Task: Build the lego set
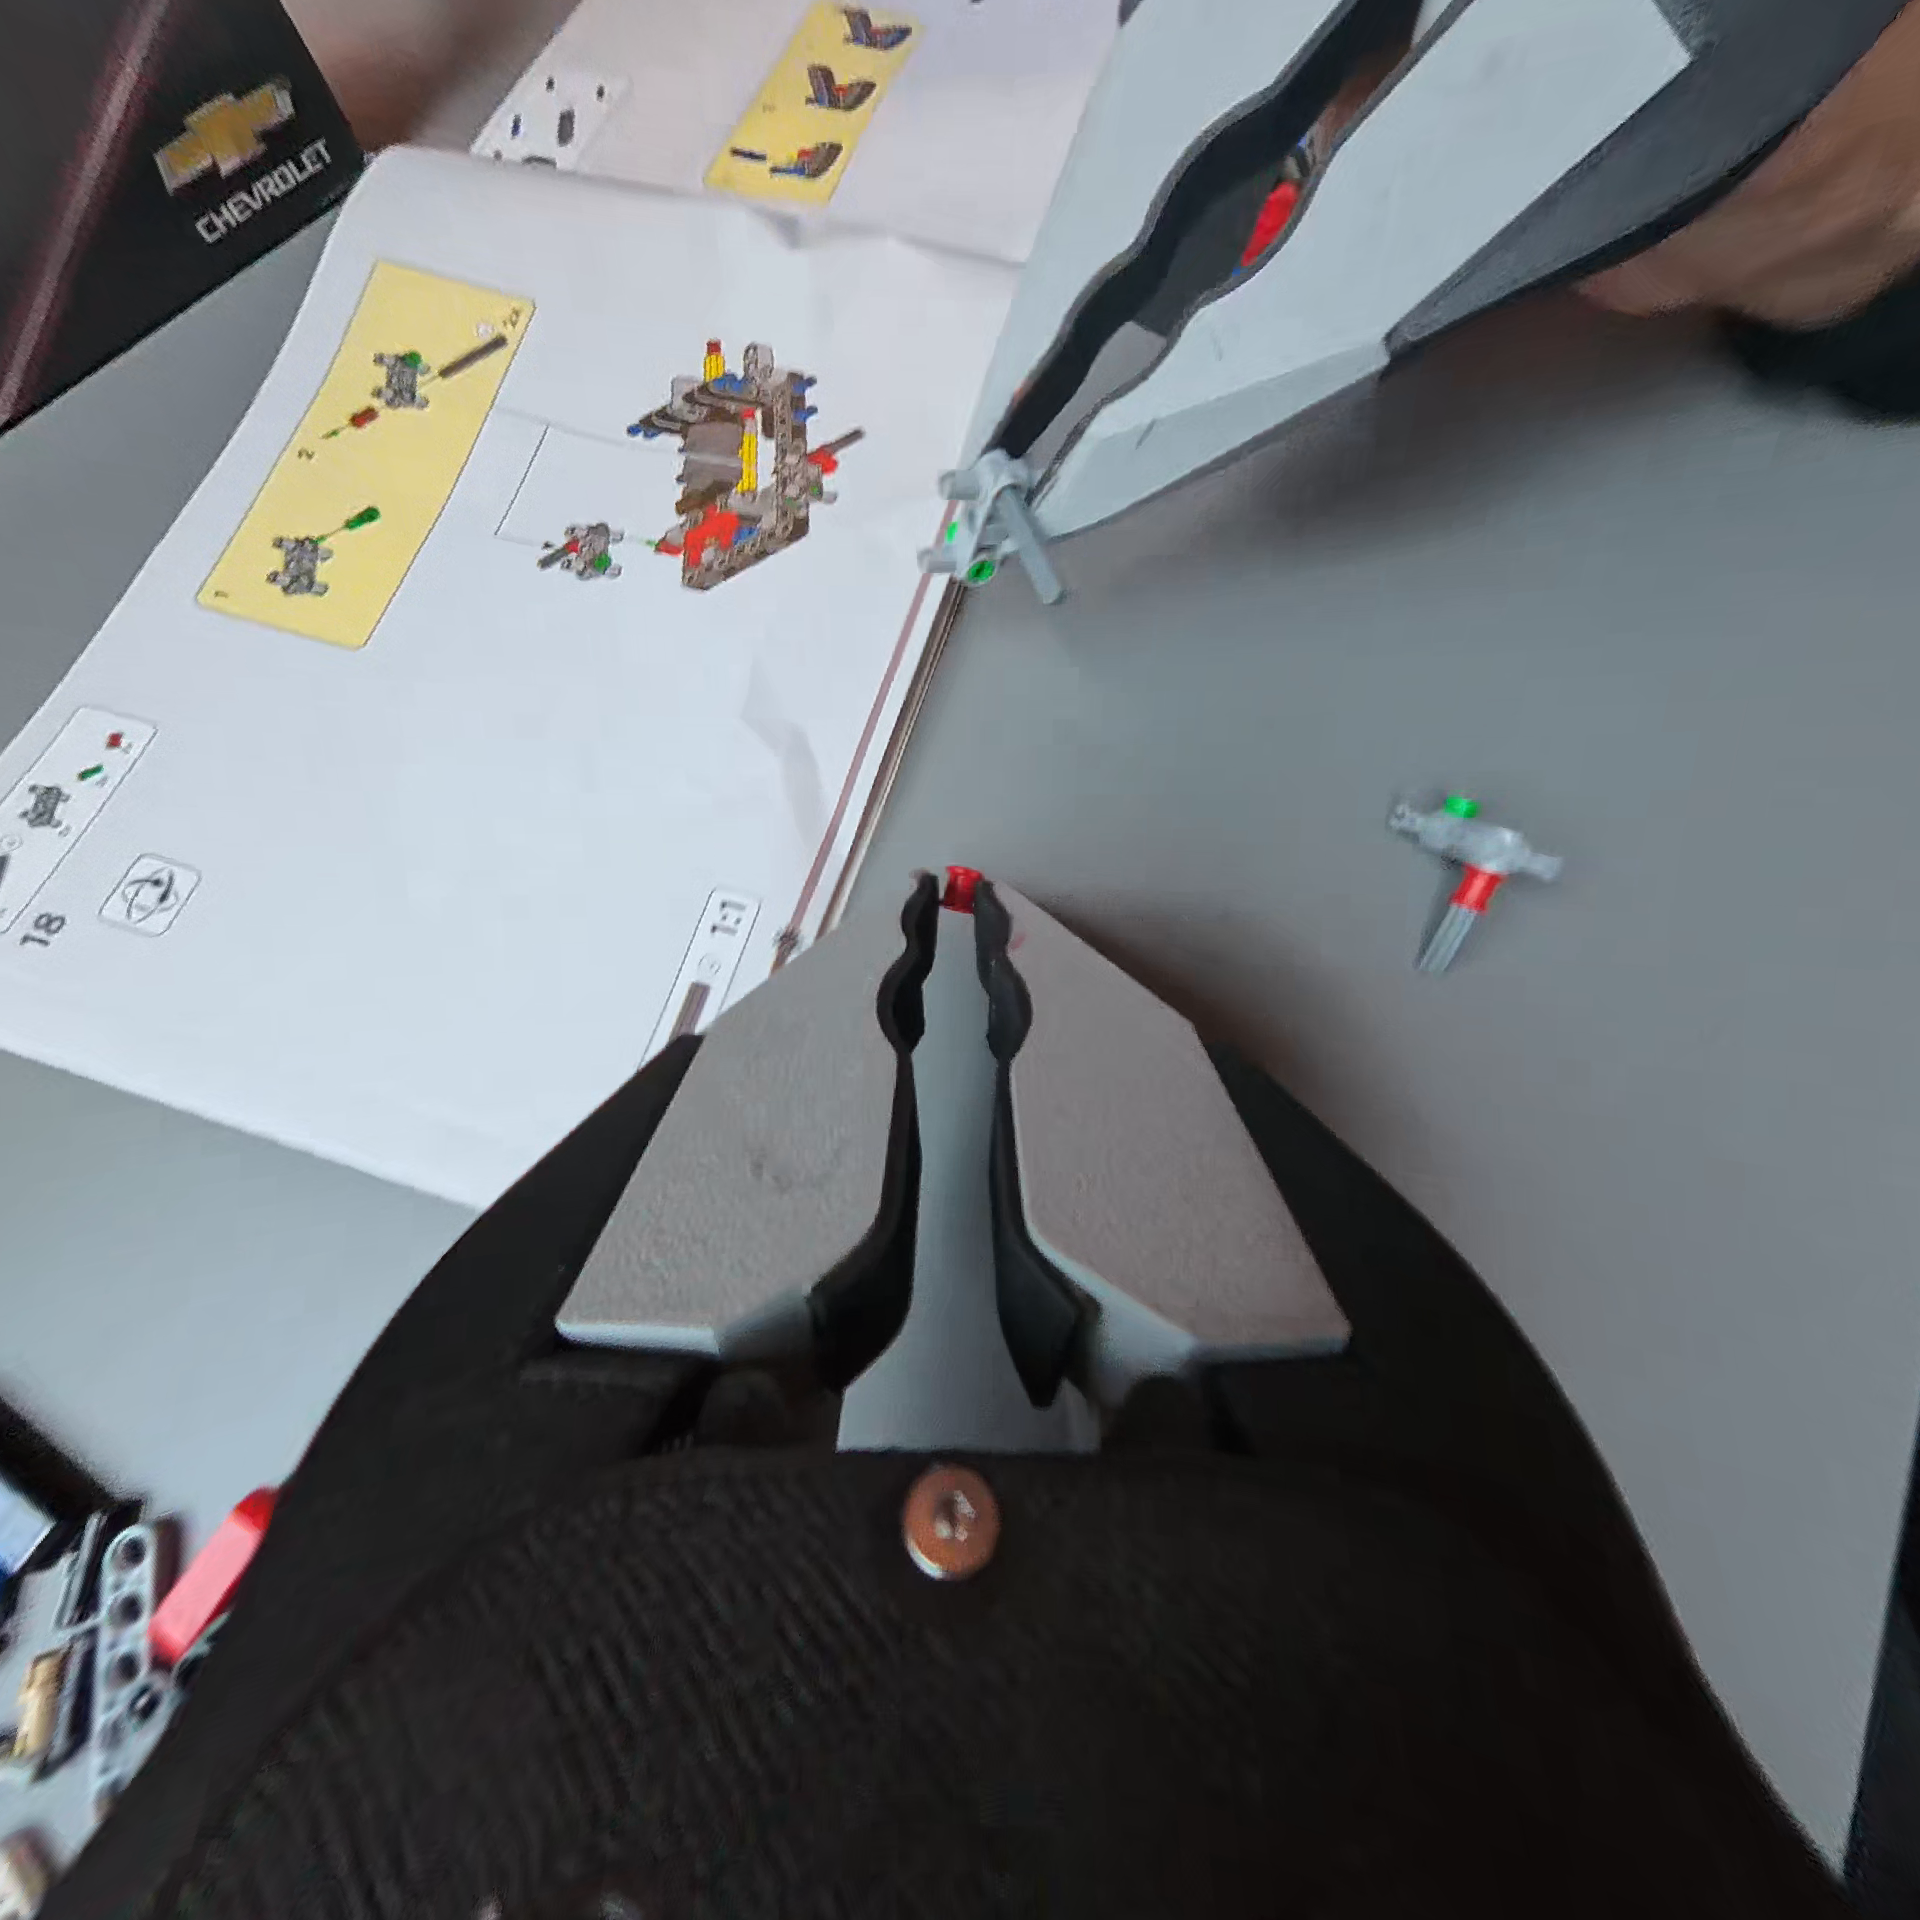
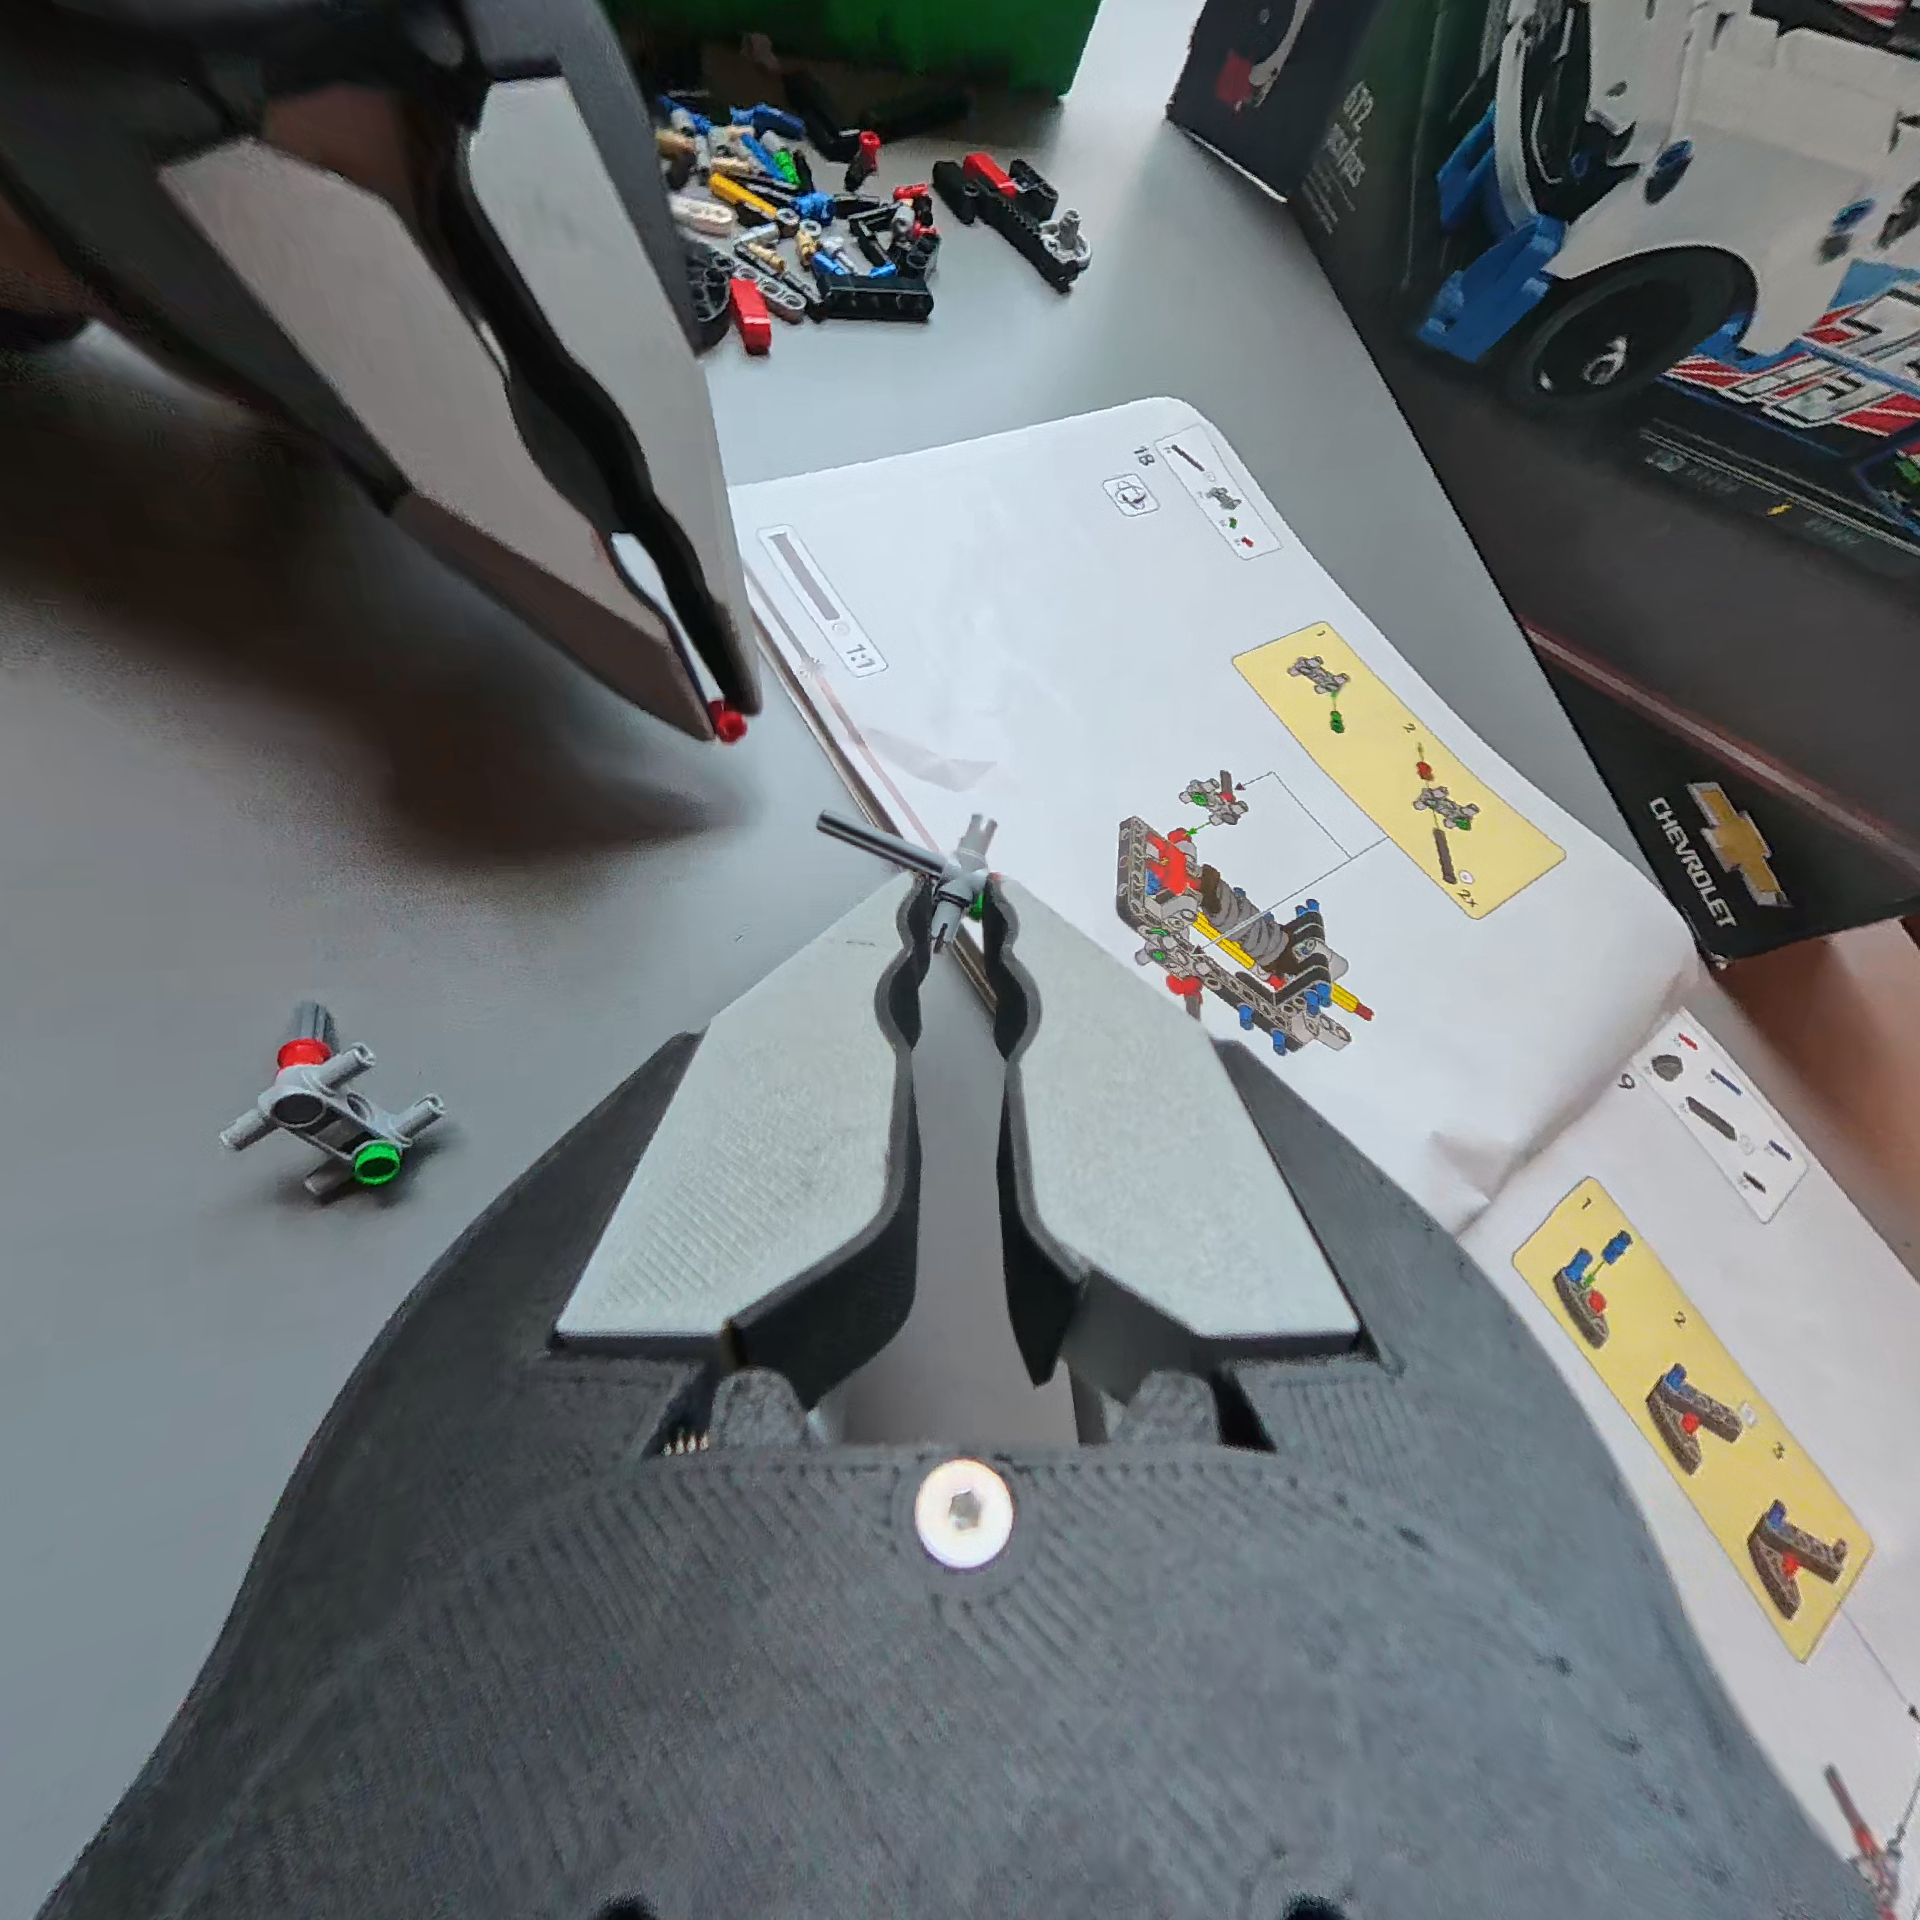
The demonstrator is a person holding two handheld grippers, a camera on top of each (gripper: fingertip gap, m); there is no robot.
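So the whole thing hinged on lining up one tiny hole with one thin rod. A small red bush [image 1: 960, 889] was pinched right at the tips of the left gripper [image 1: 954, 902], jaws squeezed narrow around it. Across from it, a grey connector with a dark axle [image 2: 940, 868] was clamped in the right gripper [image 2: 951, 906], also closed down tight on the part. That piece was held just over the near edge of the open instruction booklet [image 2: 1039, 644].

Taking the booklet edge as the reference: the dark axle was seen sticking out away from the pages, over the bare grey table [image 2: 260, 831], with its long axis running roughly crosswise to the right gripper's fingers. The red bush was hovering on that same off-page side, a little farther up along the booklet edge, near the axle's free end but clearly apart from it.

Judging by that, the bush would probably need to be slid onto the axle along its length, so the left gripper was the one nearer the job. The bush's hole direction couldn't really be made out.

A finished twin subassembly [image 2: 332, 1117] was lying on the table, well off from the booklet.
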